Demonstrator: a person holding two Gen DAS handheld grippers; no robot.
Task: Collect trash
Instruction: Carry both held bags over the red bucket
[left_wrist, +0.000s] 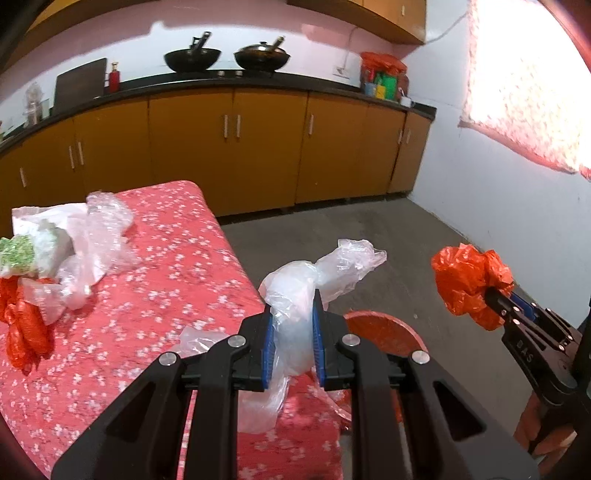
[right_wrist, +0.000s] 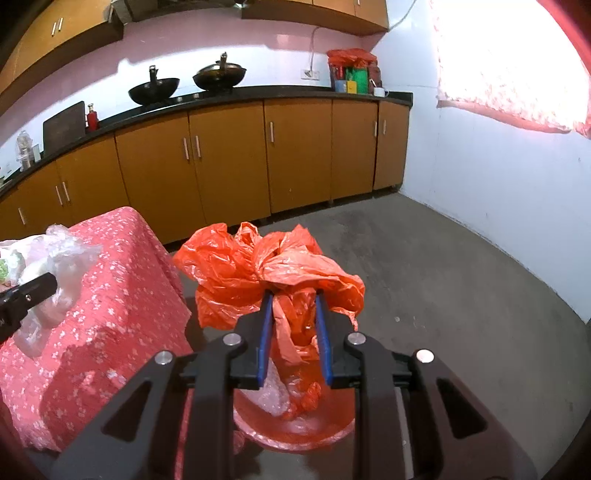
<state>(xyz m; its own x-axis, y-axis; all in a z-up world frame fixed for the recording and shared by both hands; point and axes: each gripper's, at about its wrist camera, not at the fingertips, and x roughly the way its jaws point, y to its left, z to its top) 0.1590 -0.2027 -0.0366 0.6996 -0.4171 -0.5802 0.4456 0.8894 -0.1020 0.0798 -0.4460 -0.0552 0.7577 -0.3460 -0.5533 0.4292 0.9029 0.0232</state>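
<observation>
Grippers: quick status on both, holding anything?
Left gripper: shut on the clear plastic bag.
Right gripper: shut on the orange plastic bag.

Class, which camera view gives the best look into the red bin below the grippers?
The right wrist view: the red bin sits open beneath the right gripper, with crumpled plastic visible inside. The left wrist view shows only part of its rim behind the left gripper.

1. A home kitchen: orange-brown cabinets (right_wrist: 229, 155) line the far wall under a dark tabletop (right_wrist: 295, 95).
2. Two black woks (left_wrist: 192, 59) sit on the stove there (handles sticking up).
3. A near table wears a red floral cloth (left_wrist: 166, 258); floor (right_wrist: 424, 266) is bare concrete.
</observation>
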